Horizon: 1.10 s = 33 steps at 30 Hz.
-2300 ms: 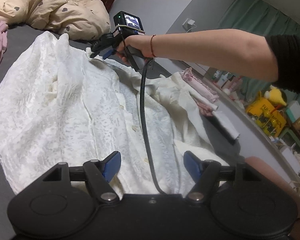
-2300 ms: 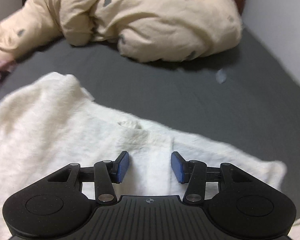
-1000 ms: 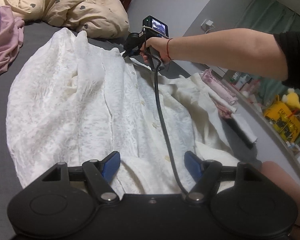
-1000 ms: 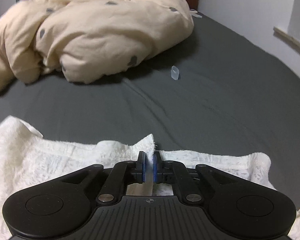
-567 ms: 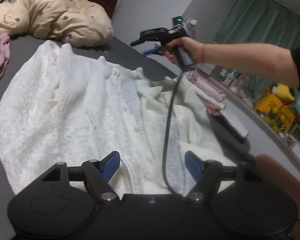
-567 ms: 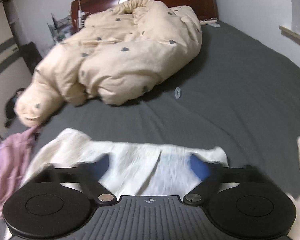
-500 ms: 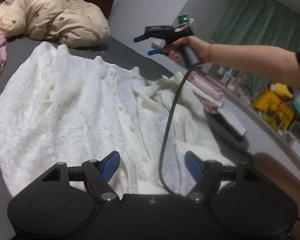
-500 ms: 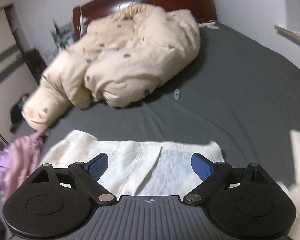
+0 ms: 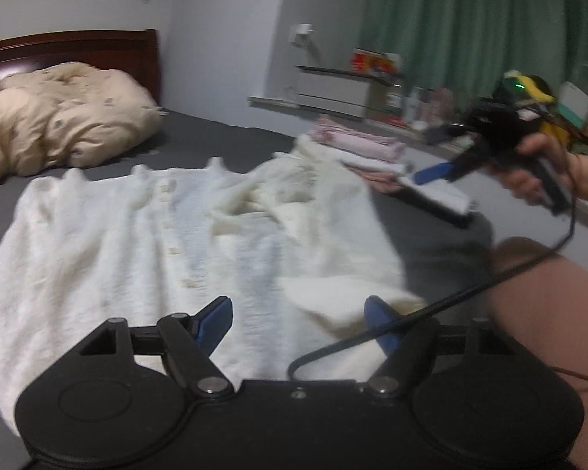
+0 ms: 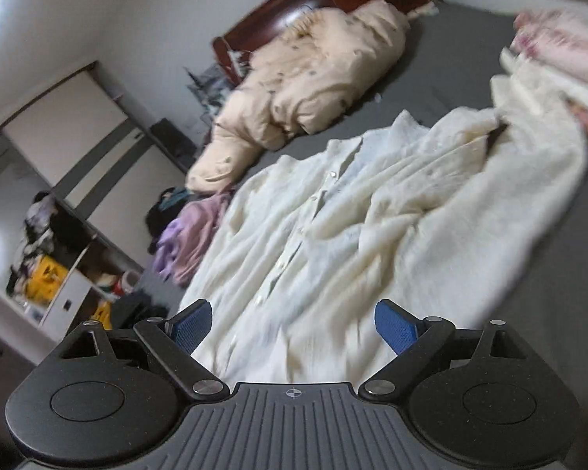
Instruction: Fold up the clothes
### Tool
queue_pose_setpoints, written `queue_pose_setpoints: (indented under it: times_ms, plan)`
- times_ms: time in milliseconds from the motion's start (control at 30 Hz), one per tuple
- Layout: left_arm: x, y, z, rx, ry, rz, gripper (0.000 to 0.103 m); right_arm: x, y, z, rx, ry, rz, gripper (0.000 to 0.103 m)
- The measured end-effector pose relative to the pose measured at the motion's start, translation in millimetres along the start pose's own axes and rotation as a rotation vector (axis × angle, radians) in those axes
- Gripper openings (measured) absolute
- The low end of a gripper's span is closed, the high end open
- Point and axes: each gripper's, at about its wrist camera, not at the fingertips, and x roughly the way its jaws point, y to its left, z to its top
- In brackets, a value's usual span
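— Where is the cream-white, lacy button-front garment (image 9: 145,243) found?

— It is spread, rumpled, across the dark grey bedsheet (image 9: 215,137), its right side bunched up near a stack of folded pink and white clothes (image 9: 356,145).

— And the grippers?

— The left gripper (image 9: 298,323) is seen above the hem, its jaws opening, nothing gripped. The right gripper (image 10: 292,327) is held wide apart and empty, clear of the cloth.

— Beyond that?

— A beige dotted quilt (image 10: 313,74) is heaped by the dark wooden headboard (image 9: 78,45).
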Motion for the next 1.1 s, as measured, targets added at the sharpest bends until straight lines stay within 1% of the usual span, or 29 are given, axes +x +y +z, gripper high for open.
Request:
queue_pose_setpoints:
  times_ms: [67, 133, 167, 200, 233, 267, 300, 333, 433, 467, 500, 567, 600, 633, 733, 767, 833, 867, 900, 967, 1000, 1033, 1100]
  plan:
    - [-6.6, -11.3, 6.7, -0.025, -0.004, -0.098, 0.074, -40.1, 5.5, -8.6, -0.027, -0.031, 0.011, 0.091]
    - [-18.1, -18.2, 13.8, -0.087, -0.032, -0.206, 0.074, -79.2, 10.7, -14.7, -0.067, -0.057, 0.016, 0.091]
    - [-23.6, -19.0, 16.3, -0.126, -0.057, -0.234, 0.076, -95.6, 12.5, -16.9, -0.084, -0.072, 0.013, 0.091]
    - [-28.5, -18.9, 19.0, -0.167, -0.084, -0.255, 0.080, -108.8, 12.9, -17.8, -0.087, -0.092, 0.020, 0.091]
    - [-33.4, -18.8, 21.7, -0.209, -0.111, -0.276, 0.082, -121.4, 12.9, -18.3, -0.084, -0.114, 0.031, 0.091]
    - [-33.5, -17.2, 24.4, -0.247, -0.119, -0.274, 0.082, -134.0, 12.8, -18.7, -0.081, -0.136, 0.042, 0.091]
    - [-31.1, -14.8, 27.2, -0.283, -0.117, -0.260, 0.082, -145.1, 11.9, -19.3, -0.071, -0.163, 0.066, 0.091]
    - [-23.4, -12.7, 30.8, -0.309, -0.095, -0.221, 0.082, -151.2, 11.8, -19.9, -0.059, -0.185, 0.097, 0.091]
    - [24.3, -5.7, 34.6, -0.379, 0.028, -0.002, 0.081, -156.3, 15.0, -22.9, -0.034, -0.220, 0.179, 0.091]
    - [40.9, -2.2, 32.5, -0.426, 0.063, 0.047, 0.080, -154.7, 17.5, -25.4, -0.036, -0.213, 0.192, 0.091]
    - [55.3, 0.9, 28.3, -0.495, 0.090, 0.060, 0.075, -153.4, 20.5, -28.2, -0.039, -0.204, 0.203, 0.091]
    - [78.9, 6.0, 19.7, -0.629, 0.128, 0.071, 0.075, -149.8, 25.7, -34.6, -0.048, -0.177, 0.227, 0.091]
    - [85.9, 5.8, 16.8, -0.668, 0.139, 0.087, 0.075, -148.3, 28.0, -38.9, -0.050, -0.162, 0.240, 0.091]
    - [91.5, 3.6, 14.5, -0.688, 0.146, 0.107, 0.075, -145.3, 29.0, -42.8, -0.047, -0.149, 0.252, 0.091]
    - [107.3, -0.5, 6.6, -0.745, 0.194, 0.217, 0.075, -130.8, 28.4, -52.3, -0.025, -0.119, 0.279, 0.091]
    - [112.3, 0.2, 4.6, -0.775, 0.205, 0.241, 0.075, -125.0, 26.1, -55.1, -0.009, -0.117, 0.289, 0.091]
    - [118.4, 2.6, 1.0, -0.825, 0.187, 0.245, 0.074, -114.3, 20.6, -60.9, 0.029, -0.115, 0.313, 0.091]
    - [121.0, 3.7, -0.9, -0.847, 0.175, 0.245, 0.060, -109.2, 18.4, -63.4, 0.049, -0.115, 0.317, 0.091]
    - [125.7, 4.3, -0.3, -0.859, 0.162, 0.233, 0.039, -104.1, 16.3, -65.8, 0.070, -0.114, 0.318, 0.091]
    - [134.0, 1.7, 2.7, -0.867, 0.141, 0.188, 0.026, -95.1, 12.3, -70.4, 0.109, -0.114, 0.318, 0.091]
    - [135.2, -1.1, 4.6, -0.865, 0.131, 0.173, 0.024, -90.3, 10.8, -72.2, 0.128, -0.116, 0.313, 0.091]
    - [134.0, -6.3, 7.7, -0.841, 0.117, 0.169, 0.023, -85.8, 9.9, -74.1, 0.137, -0.118, 0.296, 0.091]
    - [130.7, -18.3, 14.7, -0.772, 0.087, 0.170, 0.018, -77.3, 8.5, -77.5, 0.139, -0.115, 0.241, 0.091]
